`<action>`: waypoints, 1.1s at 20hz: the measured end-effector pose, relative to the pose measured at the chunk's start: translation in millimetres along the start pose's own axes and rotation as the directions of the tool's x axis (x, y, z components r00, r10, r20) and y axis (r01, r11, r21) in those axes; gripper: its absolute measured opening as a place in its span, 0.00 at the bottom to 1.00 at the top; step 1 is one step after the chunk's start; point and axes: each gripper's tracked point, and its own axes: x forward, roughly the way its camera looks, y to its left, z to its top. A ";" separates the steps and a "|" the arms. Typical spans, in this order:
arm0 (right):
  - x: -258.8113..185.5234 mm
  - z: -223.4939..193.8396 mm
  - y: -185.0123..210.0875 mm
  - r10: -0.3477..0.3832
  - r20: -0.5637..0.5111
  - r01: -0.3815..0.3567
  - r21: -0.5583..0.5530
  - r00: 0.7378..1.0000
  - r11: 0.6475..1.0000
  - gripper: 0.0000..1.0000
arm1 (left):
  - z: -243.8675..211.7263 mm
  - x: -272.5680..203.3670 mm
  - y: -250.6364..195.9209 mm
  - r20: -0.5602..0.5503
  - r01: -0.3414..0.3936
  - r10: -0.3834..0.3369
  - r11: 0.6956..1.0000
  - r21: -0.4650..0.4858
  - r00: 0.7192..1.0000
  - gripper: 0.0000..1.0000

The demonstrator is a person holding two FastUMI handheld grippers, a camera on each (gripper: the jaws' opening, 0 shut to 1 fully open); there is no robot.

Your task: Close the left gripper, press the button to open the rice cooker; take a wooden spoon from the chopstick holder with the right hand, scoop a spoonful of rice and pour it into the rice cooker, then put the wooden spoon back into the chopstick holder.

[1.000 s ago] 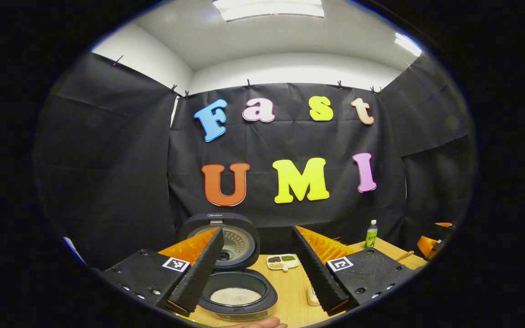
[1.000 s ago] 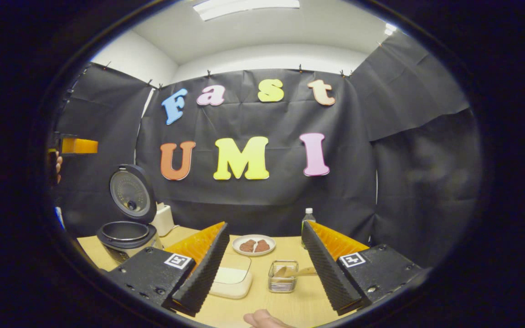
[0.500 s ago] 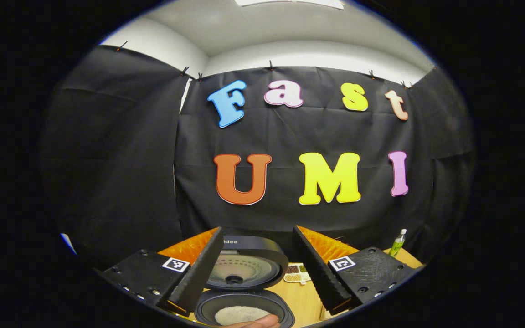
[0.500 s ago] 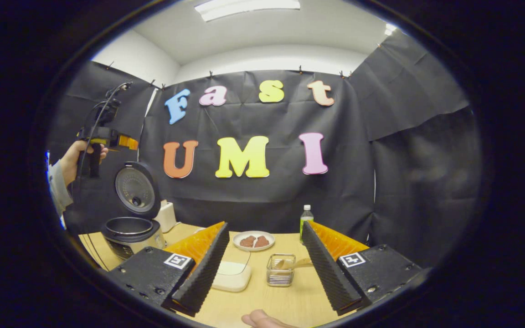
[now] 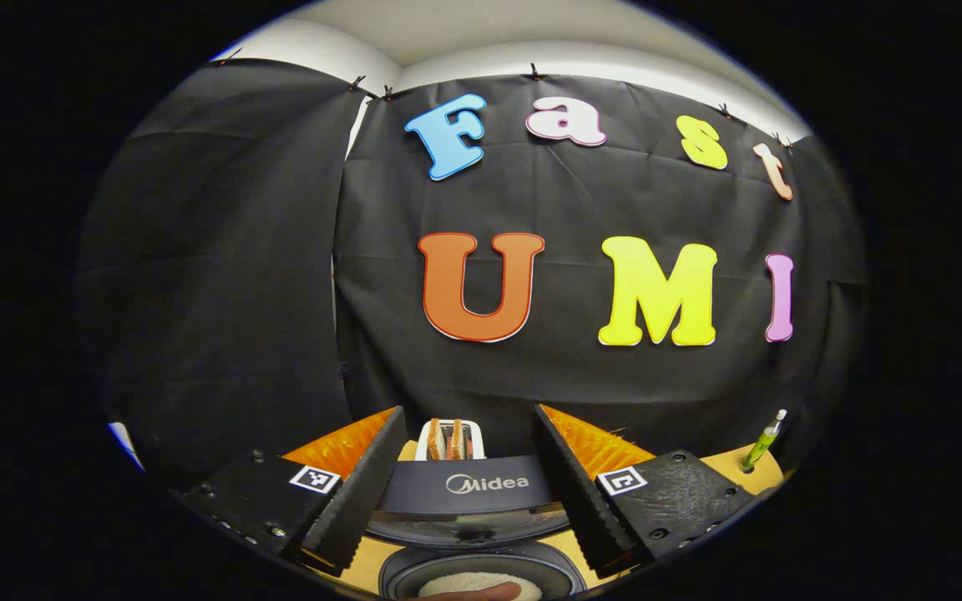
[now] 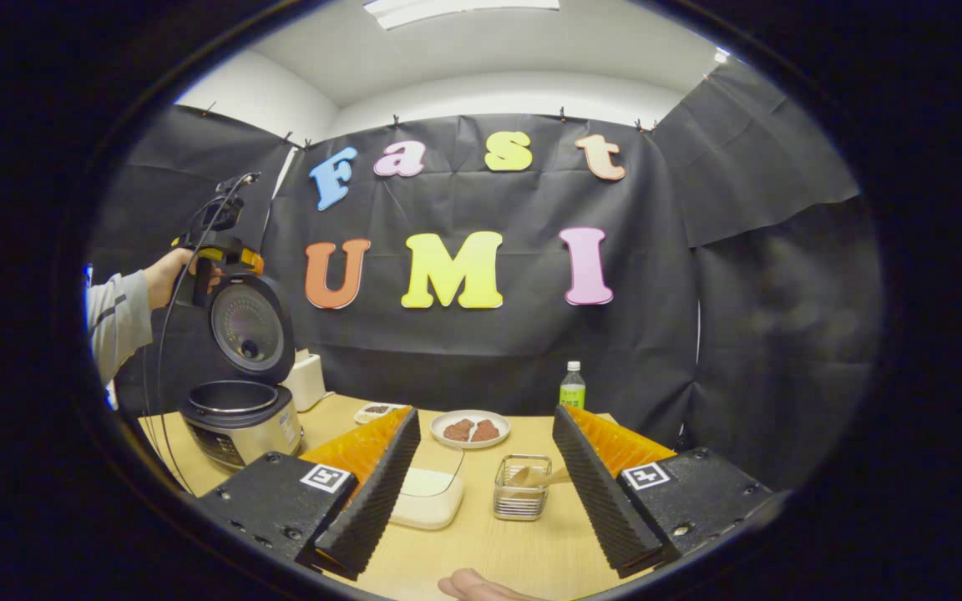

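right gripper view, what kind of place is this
Likely a mock kitchen in a recording booth: a wooden table hemmed in by black cloth walls, with an open rice cooker, a wire chopstick holder and a plate of food.

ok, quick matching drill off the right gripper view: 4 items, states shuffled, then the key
Items:
1. rice cooker
2. wooden spoon
3. plate
4. green bottle

States:
A. resting in the chopstick holder
B. upright by the wall cloth
C. lid raised
D. holding brown pieces

Pairs: 1-C, 2-A, 3-D, 4-B
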 end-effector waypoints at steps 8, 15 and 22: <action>-4.7 -0.7 -10.5 -0.008 0.009 0.008 -0.023 1.000 1.000 1.00 | -8.8 -22.5 -7.0 0.056 -0.001 0.000 1.000 0.014 0.998 0.97; -36.3 5.8 -33.1 -0.083 0.006 0.083 -0.004 0.997 0.997 1.00 | -30.1 -67.2 -13.0 0.059 -0.020 0.019 1.000 0.016 0.998 0.97; -79.2 23.1 -33.9 -0.107 0.043 0.109 -0.052 0.993 0.993 0.99 | -92.5 -104.9 -33.0 -0.040 -0.005 0.006 0.999 0.041 0.999 0.96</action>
